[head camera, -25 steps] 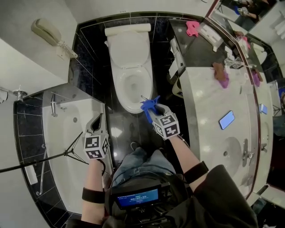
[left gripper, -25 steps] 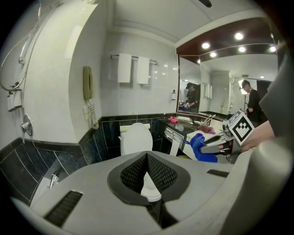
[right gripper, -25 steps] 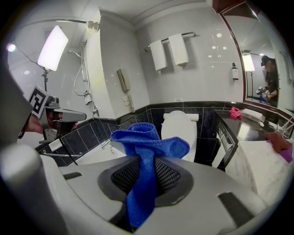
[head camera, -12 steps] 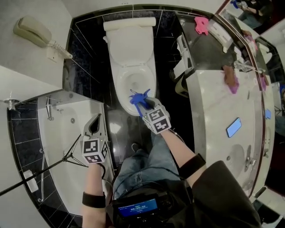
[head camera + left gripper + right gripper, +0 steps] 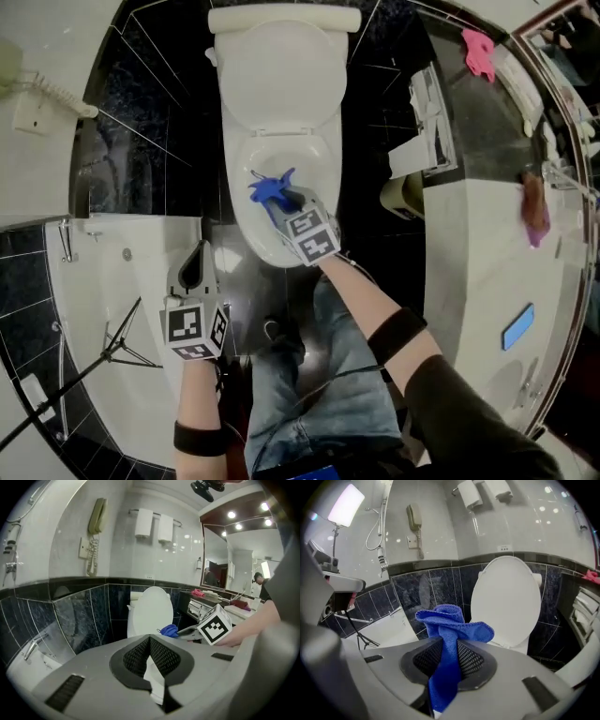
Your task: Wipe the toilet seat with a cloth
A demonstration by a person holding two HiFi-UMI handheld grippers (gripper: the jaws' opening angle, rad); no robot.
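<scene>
The white toilet (image 5: 246,230) stands at the top middle of the head view with its lid (image 5: 281,75) raised against the tank. My right gripper (image 5: 283,201) is over the front of the seat ring (image 5: 240,192), shut on a blue cloth (image 5: 269,190) that bunches out past its tips. In the right gripper view the cloth (image 5: 452,625) hangs between the pads (image 5: 471,660) in front of the lid (image 5: 506,602). My left gripper (image 5: 195,255) is shut, left of the bowl over the dark floor. Its view shows the lid (image 5: 151,611) and cloth (image 5: 168,630) ahead.
A white bathtub (image 5: 112,281) lies at the left with a tripod (image 5: 103,352) over it. A wall phone (image 5: 37,98) hangs at the upper left. A marble counter (image 5: 469,253) runs down the right, bearing a blue phone (image 5: 517,326). A paper roll (image 5: 403,195) sits beside the toilet.
Both grippers have moved forward and down toward the toilet. The right one carried the blue cloth from in front of the bowl to over its seat. The head view has closed in.
</scene>
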